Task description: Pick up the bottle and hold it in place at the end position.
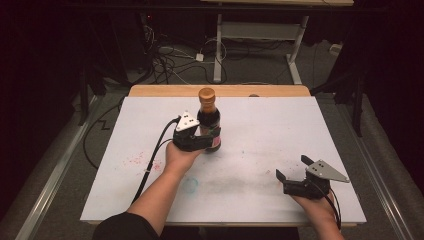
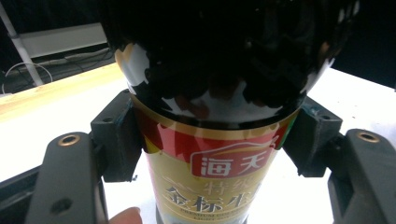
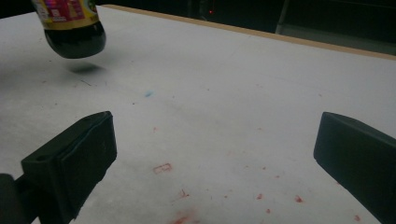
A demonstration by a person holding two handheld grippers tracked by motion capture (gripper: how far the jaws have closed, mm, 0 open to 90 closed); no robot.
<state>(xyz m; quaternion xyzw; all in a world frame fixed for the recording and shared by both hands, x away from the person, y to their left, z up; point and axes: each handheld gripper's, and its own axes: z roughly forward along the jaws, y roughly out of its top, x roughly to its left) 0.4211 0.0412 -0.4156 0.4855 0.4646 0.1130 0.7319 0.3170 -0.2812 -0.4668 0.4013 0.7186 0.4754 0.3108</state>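
Note:
A dark sauce bottle (image 1: 208,120) with a brown cap and a red and gold label is held upright in my left gripper (image 1: 212,139), whose jaws are shut on its lower body. In the left gripper view the bottle (image 2: 210,140) stands between the two black pads (image 2: 116,140), which press on its sides. The right gripper view has the bottle's base (image 3: 74,42) hanging a little above the white table top, its shadow beneath. My right gripper (image 1: 291,167) rests near the table's front right, open, with nothing between its fingers (image 3: 79,154).
The white sheet (image 1: 260,130) over the wooden table (image 1: 150,90) bears red specks at the left and a faint blue ring near the front. Cables lie on the floor beyond the table's far edge.

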